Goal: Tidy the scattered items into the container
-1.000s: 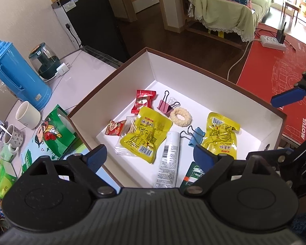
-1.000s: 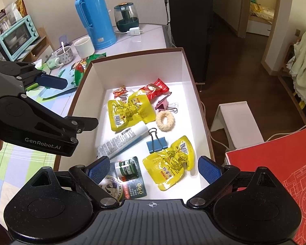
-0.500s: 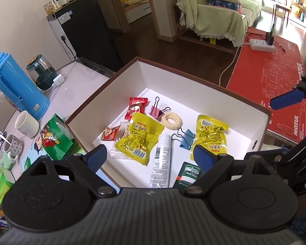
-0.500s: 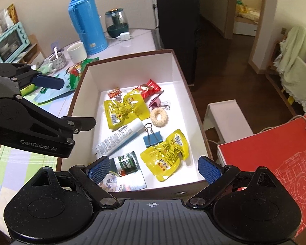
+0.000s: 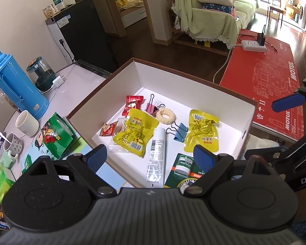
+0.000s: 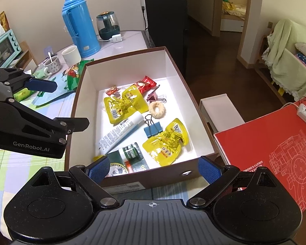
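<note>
A white box with a brown rim (image 5: pixel 193 77) (image 6: pixel 123 71) stands on the table. Inside lie two yellow snack packets (image 5: pixel 137 132) (image 5: pixel 202 131), a white tube (image 5: pixel 157 155), a blue binder clip (image 6: pixel 153 129), a pink binder clip (image 5: pixel 152 107), a pale ring (image 6: pixel 157 109), a red packet (image 5: pixel 132 104), a small red sachet (image 5: pixel 107 129) and a green carded jar (image 6: pixel 130 155). My left gripper (image 5: pixel 150 157) hovers open over the box's near-left side, holding nothing. My right gripper (image 6: pixel 153 168) is open and empty just outside the box's near end.
Left of the box are a green snack bag (image 5: pixel 55 134), a white cup (image 5: pixel 27 120), a patterned mug (image 5: pixel 13 146) and a blue thermos (image 5: pixel 16 85). A teal toaster oven (image 6: pixel 2 47) is far left. A white stool (image 6: pixel 220 110) and red mat (image 5: pixel 275 77) lie beyond the table edge.
Both grippers have drawn back and up from the box, so it looks smaller and farther. The items inside have not moved. Both stay open.
</note>
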A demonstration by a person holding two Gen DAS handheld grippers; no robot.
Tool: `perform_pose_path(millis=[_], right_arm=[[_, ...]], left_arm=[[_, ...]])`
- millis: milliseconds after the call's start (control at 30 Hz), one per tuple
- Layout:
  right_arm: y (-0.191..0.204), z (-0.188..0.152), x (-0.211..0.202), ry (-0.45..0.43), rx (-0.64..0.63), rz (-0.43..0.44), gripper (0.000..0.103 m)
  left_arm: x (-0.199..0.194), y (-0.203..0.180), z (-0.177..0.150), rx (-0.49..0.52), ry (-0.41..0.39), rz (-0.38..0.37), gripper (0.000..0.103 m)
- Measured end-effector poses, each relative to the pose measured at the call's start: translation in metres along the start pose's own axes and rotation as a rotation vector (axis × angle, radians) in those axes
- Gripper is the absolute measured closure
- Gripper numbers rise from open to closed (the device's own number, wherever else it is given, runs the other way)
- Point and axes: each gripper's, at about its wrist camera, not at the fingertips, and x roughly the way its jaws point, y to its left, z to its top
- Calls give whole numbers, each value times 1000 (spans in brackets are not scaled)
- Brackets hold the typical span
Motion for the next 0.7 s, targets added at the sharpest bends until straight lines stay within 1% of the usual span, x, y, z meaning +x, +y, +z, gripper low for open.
perform_pose_path(millis=[367, 700], right_arm=[[12, -11, -11, -10, 19, -12, 8], [18, -22, -17, -24, 48, -10, 8]], left_arm=[[-17, -4, -16, 13, -14, -16, 13], [-35, -6, -28, 12, -39, -6, 13]])
